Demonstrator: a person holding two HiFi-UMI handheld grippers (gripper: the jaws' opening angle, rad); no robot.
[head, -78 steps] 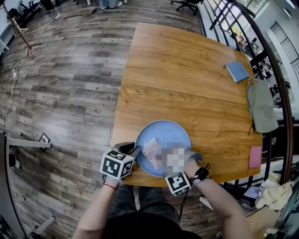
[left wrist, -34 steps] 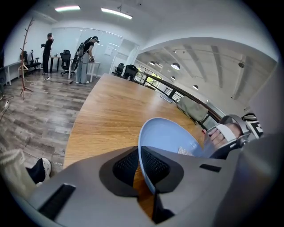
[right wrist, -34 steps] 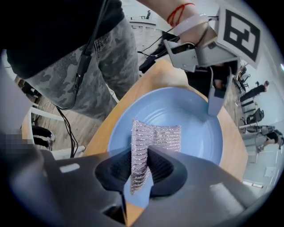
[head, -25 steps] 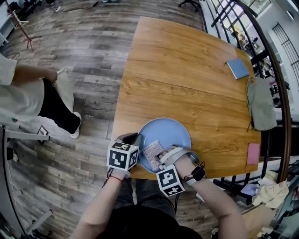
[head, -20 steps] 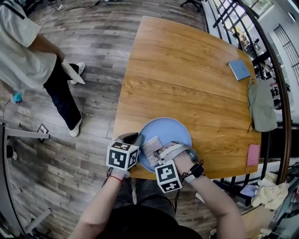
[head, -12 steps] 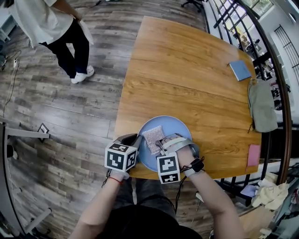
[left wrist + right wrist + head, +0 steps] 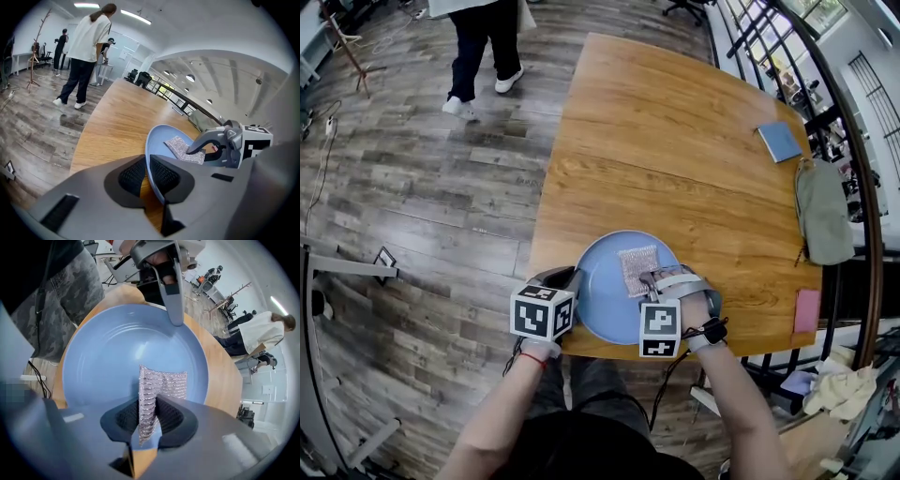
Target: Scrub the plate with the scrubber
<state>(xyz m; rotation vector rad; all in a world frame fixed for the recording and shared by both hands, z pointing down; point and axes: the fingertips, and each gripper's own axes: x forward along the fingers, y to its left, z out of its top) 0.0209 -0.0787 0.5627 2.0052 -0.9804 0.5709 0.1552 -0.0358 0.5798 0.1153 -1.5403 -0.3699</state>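
Firmly pinching one edge of the silvery mesh scrubber [image 7: 161, 383] in the right gripper [image 7: 148, 409], pads pressing on both sides of the fold. Laying the rest of the scrubber flat on the far right part of the blue plate [image 7: 112, 352], inside the rim. Clamping the plate's left rim in the left gripper [image 7: 146, 171], having just been easing those jaws open a little, with the thin edge pinched between the pads. Holding the plate at the near edge of the wooden surface [image 7: 675, 141]. Leaving a blue pad [image 7: 777, 142], a grey bag [image 7: 823, 211] and a pink card [image 7: 813, 314] lying well apart from the plate along the right side of the surface. Sharing the room with a person [image 7: 483, 28] stepping across the plank floor at far left.
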